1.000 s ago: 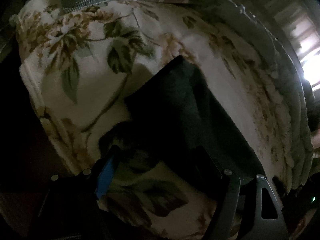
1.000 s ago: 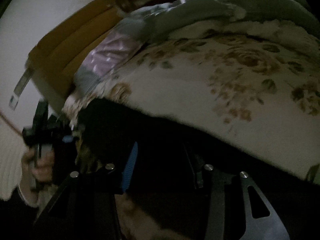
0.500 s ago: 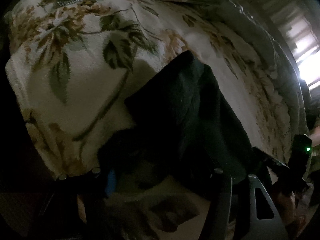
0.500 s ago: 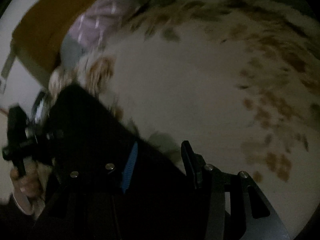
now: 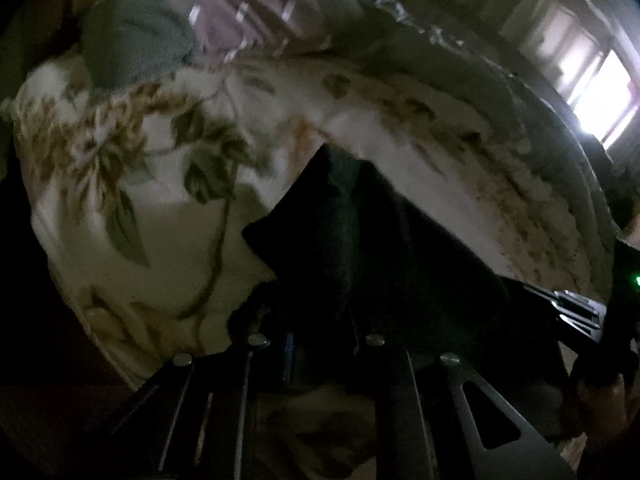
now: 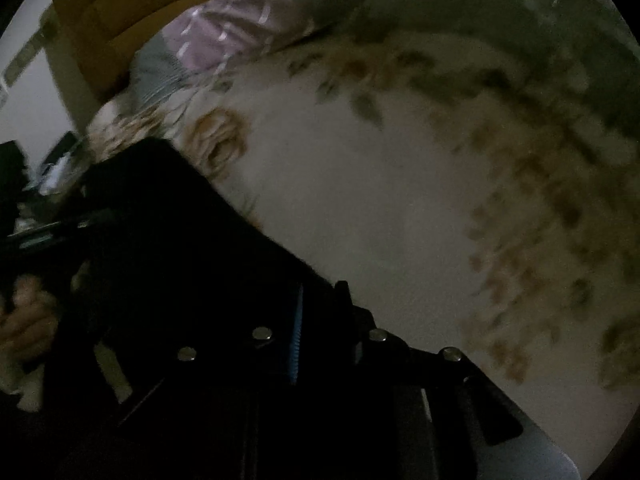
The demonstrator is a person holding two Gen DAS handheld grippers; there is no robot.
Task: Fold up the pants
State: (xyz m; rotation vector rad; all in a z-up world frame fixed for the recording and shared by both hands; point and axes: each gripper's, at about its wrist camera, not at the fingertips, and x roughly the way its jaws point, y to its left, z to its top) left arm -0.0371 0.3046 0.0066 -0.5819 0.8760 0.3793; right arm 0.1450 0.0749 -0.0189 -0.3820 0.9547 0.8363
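Note:
Dark pants (image 5: 360,240) lie on a cream floral blanket (image 5: 160,240), with a pointed corner toward the pillows. In the left wrist view my left gripper (image 5: 324,338) sits at their near edge. Its jaws are closing, almost together, with dark cloth pinched between them. In the right wrist view the pants (image 6: 180,240) fill the lower left. My right gripper (image 6: 320,308) is at their edge along the blanket (image 6: 400,220). Its jaws are closing too, the blue pad (image 6: 297,332) close to the other finger with dark fabric between.
A grey-green quilt (image 5: 460,60) is bunched along the far side of the bed, and a lilac striped pillow (image 5: 248,12) lies near a wooden headboard (image 6: 120,20). A bright window (image 5: 600,88) is at the right. A hand (image 6: 24,320) grips the other tool's handle.
Both grippers' jaws have narrowed from wide apart to nearly together over the pants' cloth. The right gripper slid along the pants' edge and rolled, so more bare blanket shows.

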